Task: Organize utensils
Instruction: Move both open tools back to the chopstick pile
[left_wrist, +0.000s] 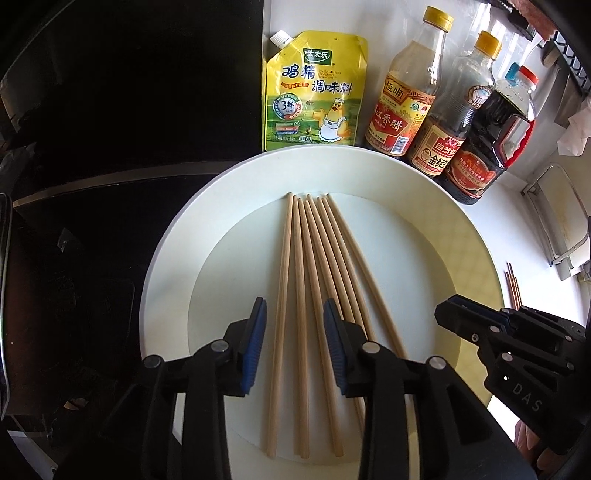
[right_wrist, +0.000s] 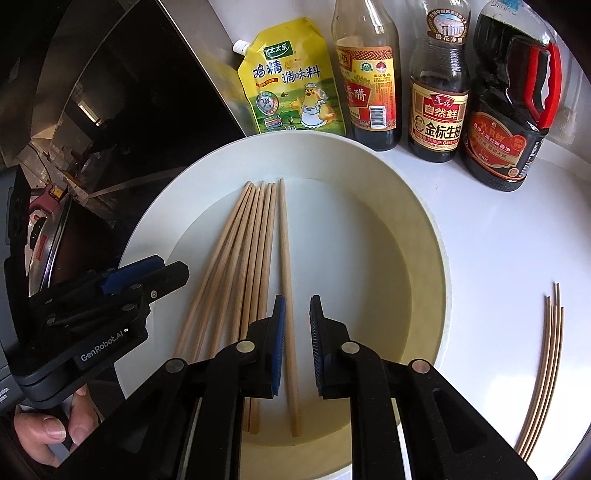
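Note:
Several wooden chopsticks (left_wrist: 306, 280) lie fanned out in a white round tray (left_wrist: 166, 266); they also show in the right wrist view (right_wrist: 255, 258), in the tray (right_wrist: 417, 229). My left gripper (left_wrist: 293, 317) is open above the chopsticks' near ends, straddling the leftmost ones. My right gripper (right_wrist: 297, 306) is open over the rightmost chopstick (right_wrist: 286, 295); it also shows at the right in the left wrist view (left_wrist: 454, 306). The left gripper shows at the left in the right wrist view (right_wrist: 162, 273). A few more chopsticks (right_wrist: 543, 373) lie on the white counter right of the tray.
Behind the tray stand a yellow seasoning pouch (left_wrist: 314, 96), a vinegar bottle (left_wrist: 406, 107), a soy sauce bottle (left_wrist: 447, 140) and a dark jug with a red handle (left_wrist: 487, 155). A black stove surface (left_wrist: 110, 129) lies to the left.

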